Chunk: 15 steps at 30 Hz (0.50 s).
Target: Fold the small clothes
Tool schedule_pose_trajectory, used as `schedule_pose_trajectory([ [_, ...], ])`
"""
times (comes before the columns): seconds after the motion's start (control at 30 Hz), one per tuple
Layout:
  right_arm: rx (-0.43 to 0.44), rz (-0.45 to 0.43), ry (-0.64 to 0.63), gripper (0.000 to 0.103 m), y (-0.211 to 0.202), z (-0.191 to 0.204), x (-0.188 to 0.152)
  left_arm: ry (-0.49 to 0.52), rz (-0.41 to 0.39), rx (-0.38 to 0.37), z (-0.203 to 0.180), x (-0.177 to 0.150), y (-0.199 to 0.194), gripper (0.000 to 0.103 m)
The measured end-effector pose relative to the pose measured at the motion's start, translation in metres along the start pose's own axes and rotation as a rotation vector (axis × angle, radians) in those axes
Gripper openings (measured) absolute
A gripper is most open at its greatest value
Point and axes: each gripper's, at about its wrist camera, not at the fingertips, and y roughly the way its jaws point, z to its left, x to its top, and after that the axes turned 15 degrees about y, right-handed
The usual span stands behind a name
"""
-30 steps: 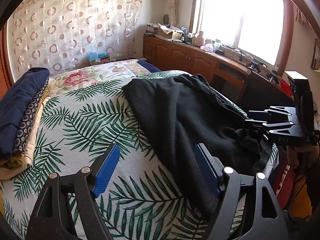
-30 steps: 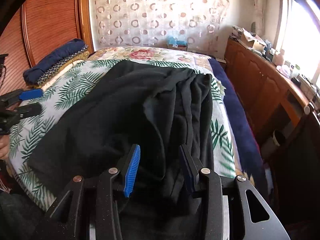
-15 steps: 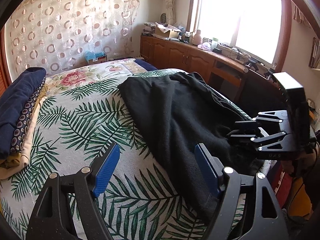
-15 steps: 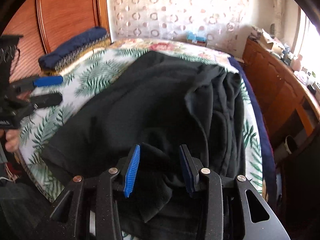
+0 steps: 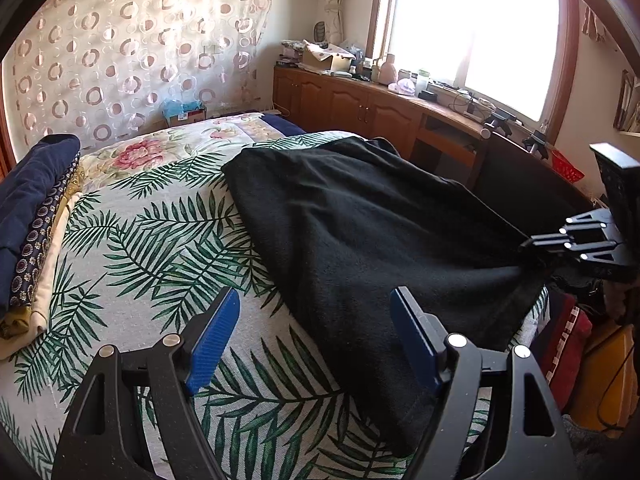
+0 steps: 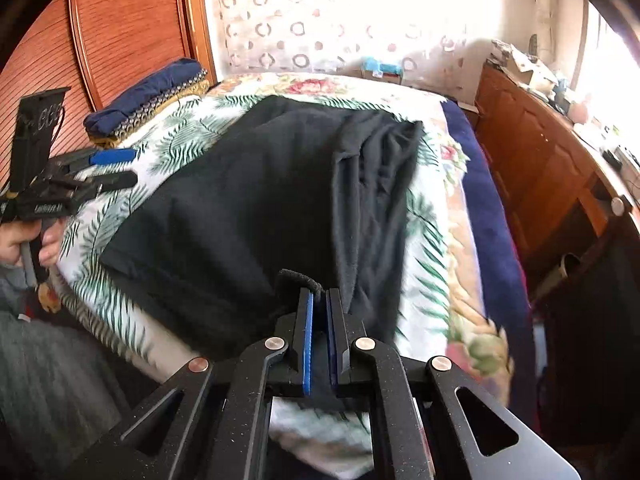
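Pinching the near corner of the black garment [image 6: 256, 200] in my right gripper [image 6: 318, 300], whose jaws have just closed, I keep my left gripper [image 5: 316, 332] spread wide and empty over the bed [image 5: 132, 240], ready for the other corner.

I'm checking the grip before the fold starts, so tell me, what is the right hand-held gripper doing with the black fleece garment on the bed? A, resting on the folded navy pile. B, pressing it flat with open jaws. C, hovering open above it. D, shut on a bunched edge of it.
D: the right hand-held gripper has its blue pads closed together on a fold of the black fleece garment at its near edge.
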Motion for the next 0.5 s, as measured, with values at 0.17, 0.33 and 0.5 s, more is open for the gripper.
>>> schedule_pose_trajectory([
  [0.17,-0.012,0.041,0.038,0.006,-0.003,-0.013,-0.007,0.013,0.007,-0.003,-0.004,0.002,0.004,0.078],
  [0.33,-0.025,-0.008,0.058,0.006,-0.015,-0.021,0.009,0.012,0.009,0.004,-0.004,0.001,0.004,0.078],
  [0.5,-0.046,-0.08,0.049,0.014,-0.025,-0.013,0.029,-0.002,0.002,0.011,-0.002,0.001,0.003,0.078],
])
